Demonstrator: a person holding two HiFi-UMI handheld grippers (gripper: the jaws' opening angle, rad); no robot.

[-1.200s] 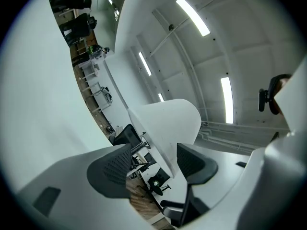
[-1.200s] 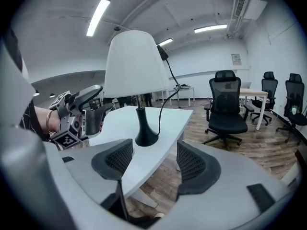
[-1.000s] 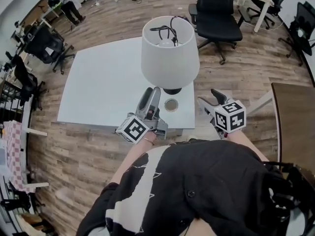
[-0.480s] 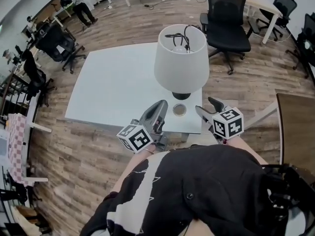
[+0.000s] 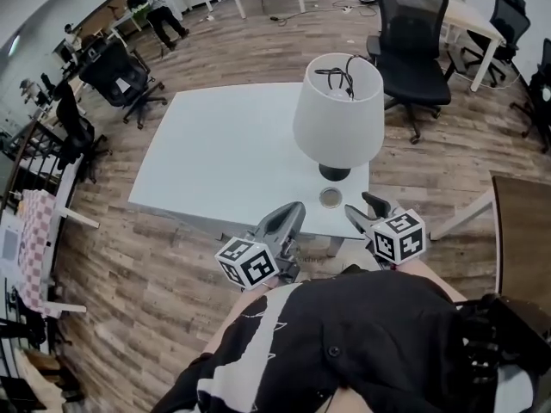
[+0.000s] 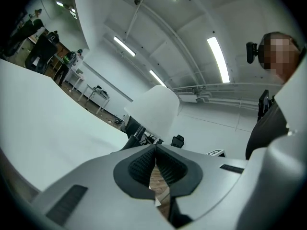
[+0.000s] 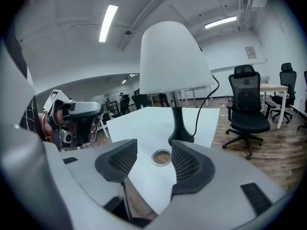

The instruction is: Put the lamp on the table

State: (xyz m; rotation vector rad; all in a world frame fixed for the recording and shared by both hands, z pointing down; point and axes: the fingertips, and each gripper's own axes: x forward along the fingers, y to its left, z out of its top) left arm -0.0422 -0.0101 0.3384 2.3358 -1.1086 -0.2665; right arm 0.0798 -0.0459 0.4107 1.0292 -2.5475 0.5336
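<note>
Left gripper (image 5: 296,207) closed empty, right gripper's (image 5: 359,205) jaws just narrowing, empty — both drawn back from lamp (image 5: 338,123).

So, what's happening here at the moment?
The lamp stands upright on the white table, close to its near right corner and beside a round cable hole. Nothing is gripping it. The person holds both grippers at the table's near edge. The left gripper is shut and empty. The right gripper is open, and its fingers have just been closing with nothing between them. The placing looks done.
</note>
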